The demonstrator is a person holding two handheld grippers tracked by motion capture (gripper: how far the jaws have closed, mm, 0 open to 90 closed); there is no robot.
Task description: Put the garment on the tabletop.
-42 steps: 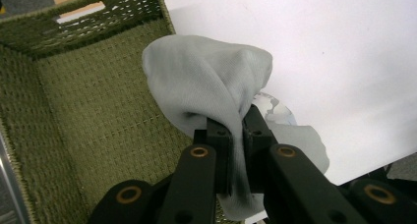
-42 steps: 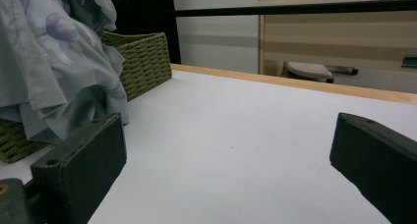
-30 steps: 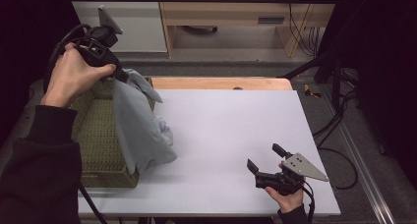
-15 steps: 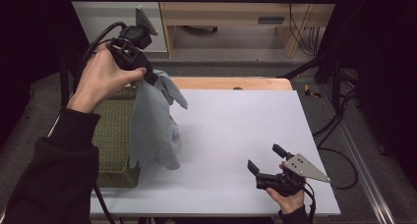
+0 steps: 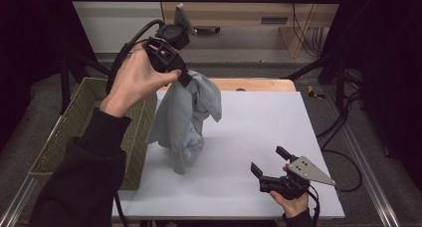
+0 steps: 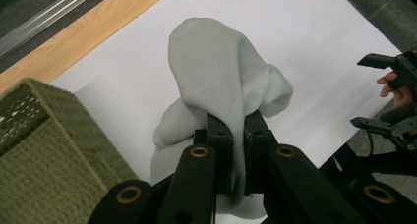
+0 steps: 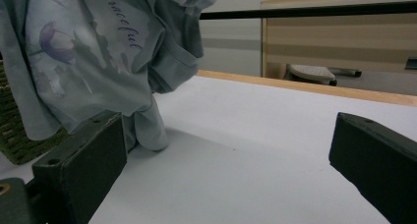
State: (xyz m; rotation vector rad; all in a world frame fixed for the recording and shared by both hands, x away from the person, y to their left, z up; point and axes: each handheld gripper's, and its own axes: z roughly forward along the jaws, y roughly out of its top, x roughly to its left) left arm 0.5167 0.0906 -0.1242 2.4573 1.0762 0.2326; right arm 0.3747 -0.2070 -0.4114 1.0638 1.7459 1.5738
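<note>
A green woven basket (image 5: pixel 84 132) stands at the white table's (image 5: pixel 259 137) left edge, open side up.

The left hand (image 5: pixel 134 80) is raised high, forearm angling up from the lower left, holding the left gripper (image 6: pixel 235 135) with jaws pinched tight (fabric is caught between them). The right hand (image 5: pixel 293 202) rests low near the table's front edge, its right gripper (image 5: pixel 271 162) spread wide.

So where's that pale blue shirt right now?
In the high view the pale blue shirt hangs from the shut jaws of the left gripper, on the table's left side beside the green basket, its lower end touching the tabletop.
</note>
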